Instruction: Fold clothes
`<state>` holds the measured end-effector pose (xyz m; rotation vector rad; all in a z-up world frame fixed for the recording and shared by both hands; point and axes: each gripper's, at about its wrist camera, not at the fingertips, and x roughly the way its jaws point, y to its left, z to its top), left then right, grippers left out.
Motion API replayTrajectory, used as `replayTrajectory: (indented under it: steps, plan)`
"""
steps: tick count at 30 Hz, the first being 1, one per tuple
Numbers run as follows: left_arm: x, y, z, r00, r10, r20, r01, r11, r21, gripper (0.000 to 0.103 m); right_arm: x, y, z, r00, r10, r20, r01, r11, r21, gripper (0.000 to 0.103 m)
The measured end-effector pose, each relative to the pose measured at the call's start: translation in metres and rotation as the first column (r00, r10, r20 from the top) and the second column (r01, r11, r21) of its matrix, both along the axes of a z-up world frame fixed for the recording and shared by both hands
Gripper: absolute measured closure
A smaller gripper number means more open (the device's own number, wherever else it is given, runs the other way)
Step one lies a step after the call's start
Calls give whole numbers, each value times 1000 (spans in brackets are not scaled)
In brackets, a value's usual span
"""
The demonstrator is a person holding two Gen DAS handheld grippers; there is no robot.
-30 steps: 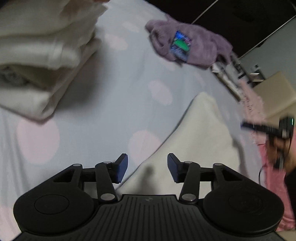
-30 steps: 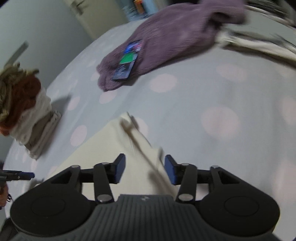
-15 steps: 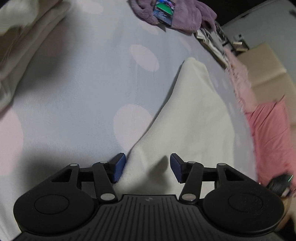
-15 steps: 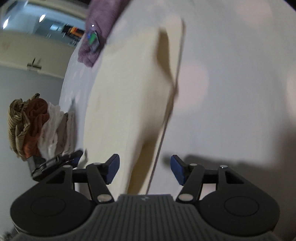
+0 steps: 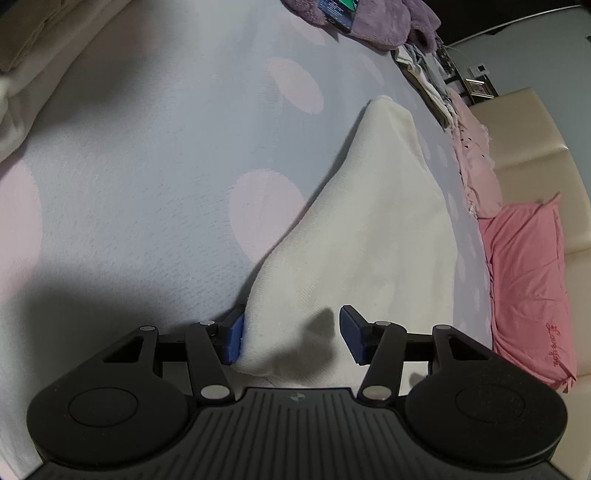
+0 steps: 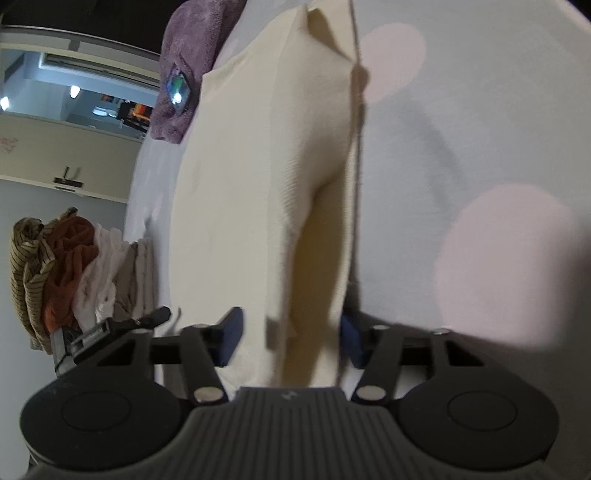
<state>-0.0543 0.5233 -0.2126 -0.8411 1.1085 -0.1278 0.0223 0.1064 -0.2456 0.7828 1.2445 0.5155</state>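
While both tools sit low over the bed (image 5: pixel 147 166), the cream garment (image 5: pixel 373 236) lies on the spotted sheet, running from the bottom centre of each frame toward the top. The left tool (image 5: pixel 291 338) stands spread, one pad touching the cloth's edge, the other apart from it. The right tool (image 6: pixel 290 338) has just been closing, a raised fold between its pads; whether they press it I cannot tell. A purple garment (image 5: pixel 380 22) lies at the top, folded clothes (image 6: pixel 74 273) at middle left.

I see a dotted bedsheet (image 5: pixel 147 166), a phone (image 5: pixel 338 11) at the far edge, a pink pillow (image 5: pixel 528 280) right, and a beige headboard (image 5: pixel 532 147) beyond.
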Motion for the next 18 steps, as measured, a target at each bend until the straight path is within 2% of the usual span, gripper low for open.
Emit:
replayTrajectory:
  steps: [1,2,3,4,7,13,18]
  plan:
    - [-1,-1,1,1000,2,-2,-2,1000,8,55,0,1,-3,1000,-7,-12,7,1000,6,81]
    - [-2,-3,2,1000,-1,-9,1,1000,19,66,-1,0,-4,1000,-13,-23,13,1000,17,85]
    - [-3,-5,3,1000,-11,-22,12,999,32,85,-3,-2,-6,999,-19,-33,20,999,28,88]
    - [-4,-6,3,999,-24,-35,25,999,40,89,-4,-4,-8,999,-25,-44,27,999,39,91]
    - [-13,-4,6,999,-24,-37,25,1000,11,94,-10,-13,-6,998,-26,-54,30,997,73,93]
    - [-29,-11,24,999,-22,-24,22,1000,0,96,-8,-25,9,999,8,-47,-4,996,89,95]
    - [-48,-22,45,1000,-15,-17,15,1000,-17,96,-7,-37,35,998,55,-35,-50,990,133,95]
